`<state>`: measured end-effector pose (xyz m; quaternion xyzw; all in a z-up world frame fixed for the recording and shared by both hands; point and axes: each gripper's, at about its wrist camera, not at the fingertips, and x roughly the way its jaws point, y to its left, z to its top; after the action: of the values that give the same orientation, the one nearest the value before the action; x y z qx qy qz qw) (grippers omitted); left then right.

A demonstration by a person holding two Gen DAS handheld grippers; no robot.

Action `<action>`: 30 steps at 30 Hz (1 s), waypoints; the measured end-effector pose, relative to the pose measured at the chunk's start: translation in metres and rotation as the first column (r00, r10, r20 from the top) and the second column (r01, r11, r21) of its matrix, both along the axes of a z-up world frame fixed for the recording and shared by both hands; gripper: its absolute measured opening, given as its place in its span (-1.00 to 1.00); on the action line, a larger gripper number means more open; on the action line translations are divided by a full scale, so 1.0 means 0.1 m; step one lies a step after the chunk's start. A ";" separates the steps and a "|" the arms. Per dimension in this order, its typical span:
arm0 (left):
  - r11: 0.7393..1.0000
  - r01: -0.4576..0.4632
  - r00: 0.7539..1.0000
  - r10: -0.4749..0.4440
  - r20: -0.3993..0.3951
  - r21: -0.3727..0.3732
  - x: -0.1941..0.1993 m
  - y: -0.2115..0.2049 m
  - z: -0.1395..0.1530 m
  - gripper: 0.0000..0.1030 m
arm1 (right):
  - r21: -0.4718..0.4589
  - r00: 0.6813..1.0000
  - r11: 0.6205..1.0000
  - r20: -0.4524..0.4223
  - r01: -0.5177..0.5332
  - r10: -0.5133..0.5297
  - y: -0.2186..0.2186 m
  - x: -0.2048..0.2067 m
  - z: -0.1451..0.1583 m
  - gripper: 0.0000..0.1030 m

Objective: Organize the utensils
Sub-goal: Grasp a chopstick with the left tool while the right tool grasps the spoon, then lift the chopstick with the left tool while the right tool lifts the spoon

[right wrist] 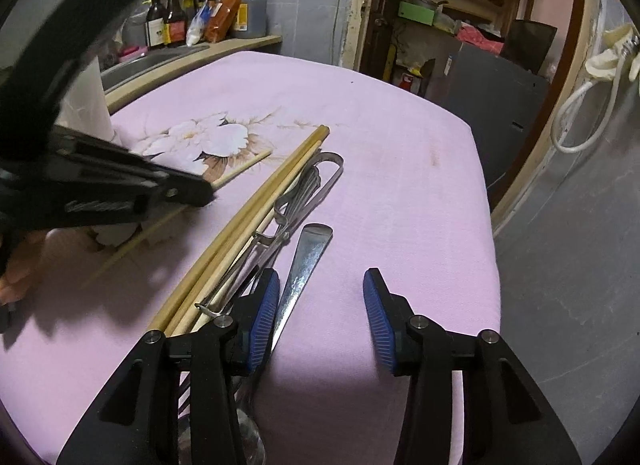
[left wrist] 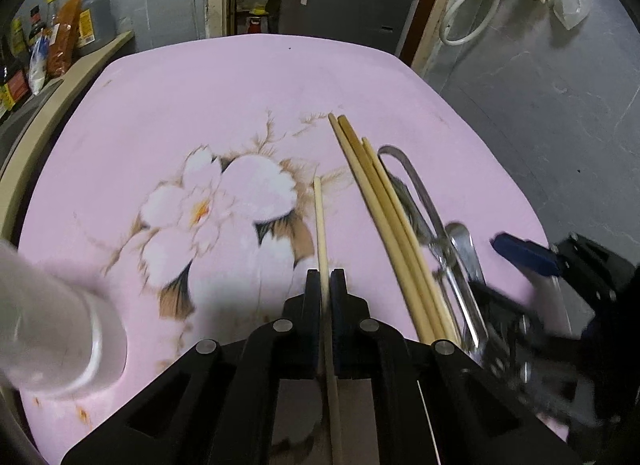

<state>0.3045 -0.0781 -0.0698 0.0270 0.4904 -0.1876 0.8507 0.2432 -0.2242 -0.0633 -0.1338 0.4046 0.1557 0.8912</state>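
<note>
Pink tabletop with the printed flower fills both views, bottles on a shelf beyond its far left corner, and you're right in the thick of it. Your left gripper has its fingers pressed together on a single chopstick, pinching it partway along; the stick runs straight out ahead of the fingers toward the far edge and trails back under the gripper body, so its long axis lines up with the way you point. Just to the right lies the bundle of chopsticks, roughly parallel to the held one and angled toward the far right corner, with the metal tongs touching them on the right side. Now your right gripper: fingers spread, nothing gripped. The spoon handle lies just inside the left blue pad, pointing away toward the far edge, bowl end back under the gripper. So the right hand is the nearer one to the spoon and the pile, and I judge the coming move depends on keeping that single stick parallel to the bundle as you bring it across to join its mates.
</note>
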 end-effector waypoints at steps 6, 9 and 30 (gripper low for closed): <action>1.000 0.026 1.000 -0.026 -0.015 0.006 -0.15 0.03 0.04 -0.94 | 0.023 1.000 1.000 -0.015 -0.001 0.001 -0.07 -0.04 0.03 -0.71; 0.999 0.051 0.998 -0.051 -0.029 0.008 -0.21 0.05 0.04 -0.93 | 0.024 1.000 1.000 -0.023 -0.001 0.001 -0.08 -0.08 0.06 -0.77; 0.997 0.075 0.996 -0.074 -0.040 0.022 -0.18 -0.08 0.01 -0.94 | 0.168 0.995 0.986 -0.096 0.013 0.003 -0.13 0.19 0.03 -0.86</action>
<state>0.2869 -0.0863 -0.0683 0.0517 0.5076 -0.2137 0.8331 0.2619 -0.2374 -0.0607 -0.0493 0.4326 0.1932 0.8793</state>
